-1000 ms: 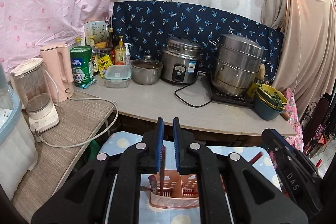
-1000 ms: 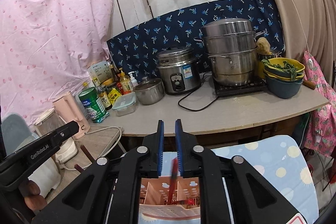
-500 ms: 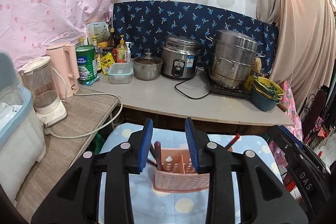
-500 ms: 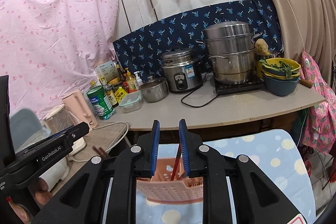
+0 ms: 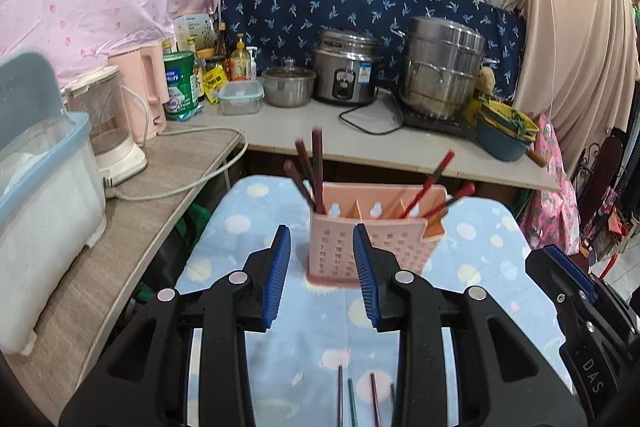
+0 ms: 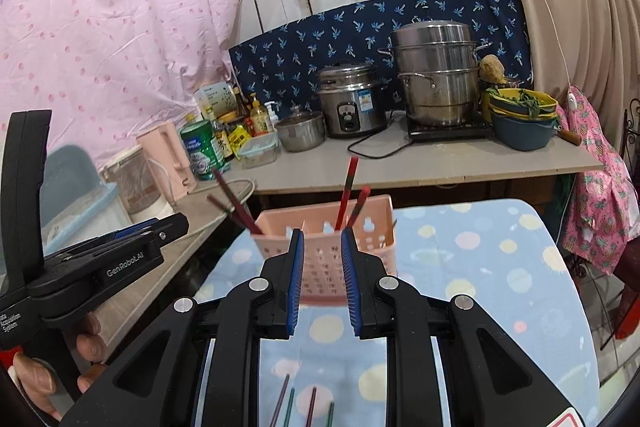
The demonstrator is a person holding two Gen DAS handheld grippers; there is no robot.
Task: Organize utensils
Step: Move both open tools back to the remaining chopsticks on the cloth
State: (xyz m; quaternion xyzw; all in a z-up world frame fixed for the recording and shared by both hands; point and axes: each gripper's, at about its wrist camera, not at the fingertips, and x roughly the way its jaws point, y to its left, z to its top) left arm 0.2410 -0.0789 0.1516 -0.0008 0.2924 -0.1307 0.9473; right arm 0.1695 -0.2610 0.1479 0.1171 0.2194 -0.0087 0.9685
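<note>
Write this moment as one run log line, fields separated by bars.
left gripper open, empty | right gripper open, empty | chopsticks in pink holder | more chopsticks on cloth

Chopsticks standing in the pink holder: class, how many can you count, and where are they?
5. Three dark chopsticks lean in the pink holder's left compartment; two red chopsticks lean in its right one. More may be hidden inside. Others lie loose on the cloth, uncounted.

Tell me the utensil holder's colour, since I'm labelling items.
The utensil holder is pale pink plastic with small perforations, seen best from the left wrist view.
</note>
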